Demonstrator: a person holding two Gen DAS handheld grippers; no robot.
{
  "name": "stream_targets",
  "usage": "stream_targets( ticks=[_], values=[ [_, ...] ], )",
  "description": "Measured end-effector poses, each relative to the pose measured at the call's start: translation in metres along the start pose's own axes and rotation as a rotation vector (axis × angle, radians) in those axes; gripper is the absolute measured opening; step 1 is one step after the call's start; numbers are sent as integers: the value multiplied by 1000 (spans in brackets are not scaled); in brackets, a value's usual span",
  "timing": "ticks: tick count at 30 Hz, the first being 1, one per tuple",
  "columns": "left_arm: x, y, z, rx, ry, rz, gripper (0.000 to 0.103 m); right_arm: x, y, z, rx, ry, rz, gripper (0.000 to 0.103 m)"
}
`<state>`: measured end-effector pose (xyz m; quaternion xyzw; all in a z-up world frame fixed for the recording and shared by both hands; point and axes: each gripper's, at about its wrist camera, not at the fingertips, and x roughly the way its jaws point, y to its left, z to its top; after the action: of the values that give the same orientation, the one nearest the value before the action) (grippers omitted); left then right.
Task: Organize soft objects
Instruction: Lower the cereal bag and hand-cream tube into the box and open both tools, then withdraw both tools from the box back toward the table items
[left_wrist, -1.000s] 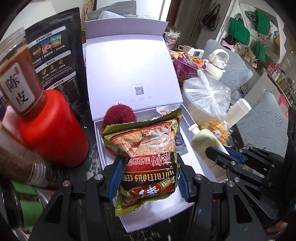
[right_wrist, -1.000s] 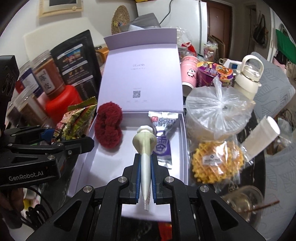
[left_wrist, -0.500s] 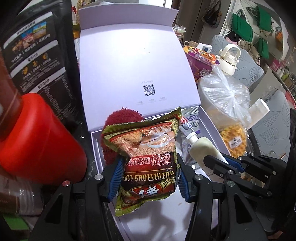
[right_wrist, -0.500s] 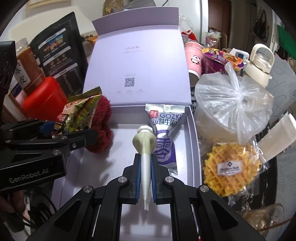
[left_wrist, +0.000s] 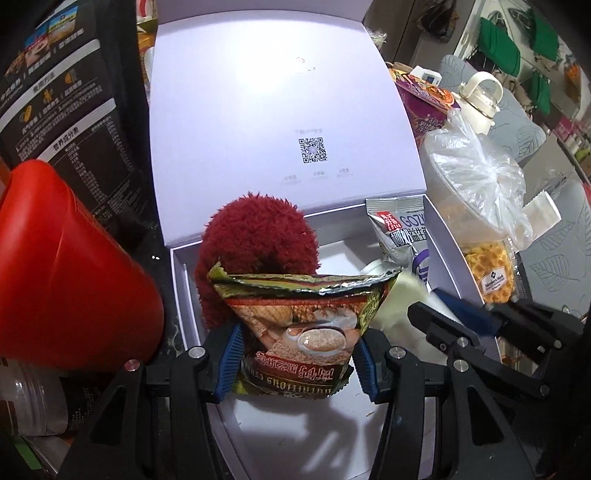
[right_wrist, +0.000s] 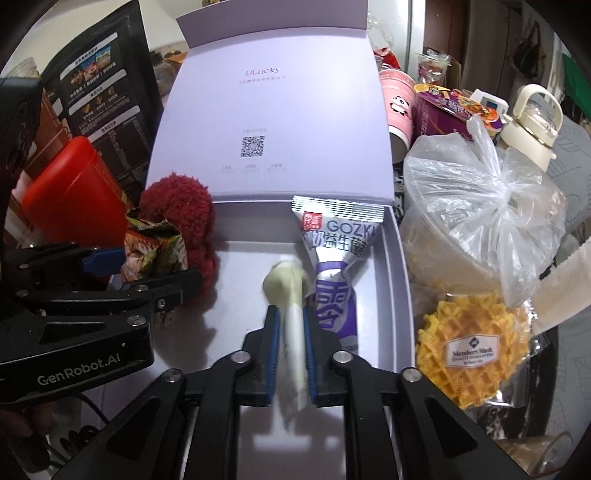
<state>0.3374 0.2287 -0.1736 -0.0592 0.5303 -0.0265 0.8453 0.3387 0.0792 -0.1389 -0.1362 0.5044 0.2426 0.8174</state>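
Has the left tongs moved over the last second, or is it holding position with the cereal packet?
Yes. The left tongs, shut on the cereal packet, has advanced toward the open lavender box; its lid and QR code loom larger, and the packet now overlaps the red pompom.

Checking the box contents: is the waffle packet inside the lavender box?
No, the waffle packet lies outside the lavender box, right of its wall.

Right gripper (right_wrist: 289, 345) clamps the pale tube (right_wrist: 291, 328), blurred, apparently over the lavender box (right_wrist: 393, 295), beside the silver pouch (right_wrist: 338, 266).
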Motion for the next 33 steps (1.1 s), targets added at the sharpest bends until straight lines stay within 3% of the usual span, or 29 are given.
stream_targets(
  ticks=[1, 3, 6, 13, 33],
  values=[
    [0, -2, 0, 8, 5, 10, 52, 0, 0, 0, -3, 2, -13, 35],
    [-1, -5, 0, 19, 13, 33, 53, -2, -1, 0, 0, 4, -37, 39],
    [-4, -12, 1, 37, 13, 83, 55, -6, -5, -2, 10, 8, -50, 39],
    [-27, -24, 0, 26, -13, 83, 61, -24, -16, -5, 39, 6, -87, 39],
    [-147, -58, -9, 49, -221, 104, 61, -137, -17, -11, 32, -182, -107, 42]
  ],
)
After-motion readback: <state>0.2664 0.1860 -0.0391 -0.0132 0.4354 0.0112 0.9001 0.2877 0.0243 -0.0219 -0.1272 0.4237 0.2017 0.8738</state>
